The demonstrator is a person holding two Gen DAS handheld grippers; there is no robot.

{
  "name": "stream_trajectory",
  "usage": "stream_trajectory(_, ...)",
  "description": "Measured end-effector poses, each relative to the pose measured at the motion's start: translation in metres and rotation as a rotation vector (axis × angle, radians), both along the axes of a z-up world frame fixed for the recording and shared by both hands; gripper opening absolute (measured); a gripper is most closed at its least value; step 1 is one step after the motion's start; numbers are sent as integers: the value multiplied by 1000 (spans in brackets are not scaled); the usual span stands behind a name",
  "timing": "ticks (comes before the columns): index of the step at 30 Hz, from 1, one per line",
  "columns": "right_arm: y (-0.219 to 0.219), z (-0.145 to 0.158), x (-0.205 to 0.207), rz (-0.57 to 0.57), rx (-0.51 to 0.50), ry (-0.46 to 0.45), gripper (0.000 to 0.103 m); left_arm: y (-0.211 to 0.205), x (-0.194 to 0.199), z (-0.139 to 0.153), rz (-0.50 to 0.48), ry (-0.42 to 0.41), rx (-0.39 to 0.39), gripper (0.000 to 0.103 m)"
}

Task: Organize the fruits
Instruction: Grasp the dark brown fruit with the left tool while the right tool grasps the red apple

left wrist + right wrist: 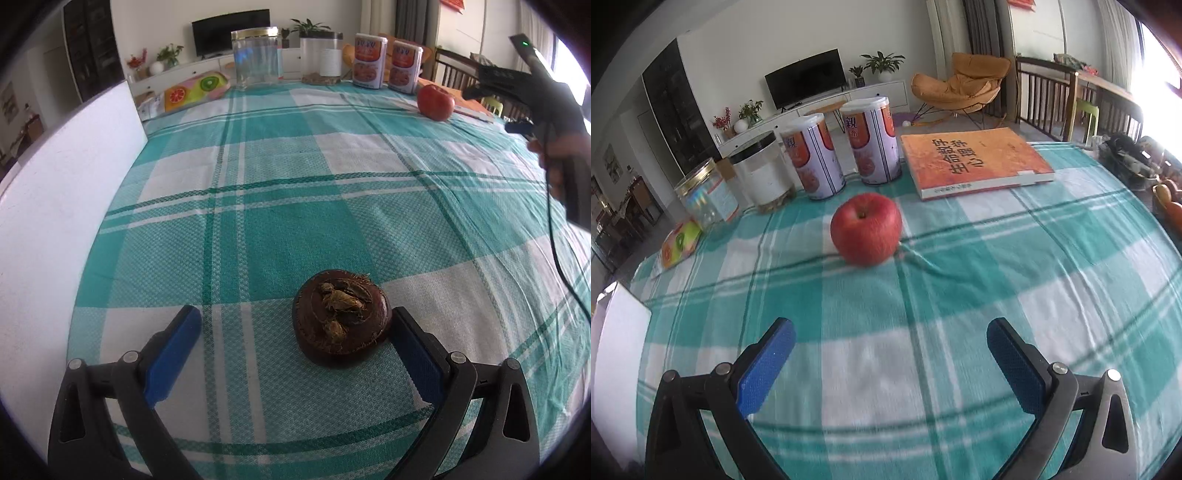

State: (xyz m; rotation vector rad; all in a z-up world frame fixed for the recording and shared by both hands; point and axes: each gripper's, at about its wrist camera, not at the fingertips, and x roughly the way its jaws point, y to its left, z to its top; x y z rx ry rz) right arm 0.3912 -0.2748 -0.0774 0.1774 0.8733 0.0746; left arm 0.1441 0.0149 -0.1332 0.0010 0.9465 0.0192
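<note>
The left claw [295, 332] is spread wide with a dark brown water chestnut [341, 319] between its blue pads, against the right-hand pad – not clamped. The right claw [891, 343] also gapes, holding nothing; the red apple [866, 228] sits ahead on the checked desk [960, 295], before two tins [842, 151] and an orange book [975, 160]

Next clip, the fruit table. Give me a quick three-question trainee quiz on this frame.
1. True or false: the left claw is shut on the brown fruit.
2. What lies directly behind the red apple: A book, B cans, C chair?
3. Which claw faces the apple?

Key: 1. False, it is open, with one finger beside the fruit. 2. B, the two cans. 3. The right claw.
</note>
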Motion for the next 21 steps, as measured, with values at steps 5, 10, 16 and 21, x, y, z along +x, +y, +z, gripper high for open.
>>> stream_trajectory(5, 30, -19, 61, -20, -119, 24, 101, 0, 0, 0, 5, -1, 3, 102)
stream_trajectory(10, 24, -24, 69, -23, -9, 19, 68, 0, 0, 0, 6, -1, 1, 102)
stream_trajectory(16, 10, -17, -19, 68, 193, 40, 68, 3, -1, 1, -24, -4, -43, 101)
stream_trajectory(21, 2, -12, -160, 136, 354, 36, 68, 13, -13, 6, -133, -11, -187, 98)
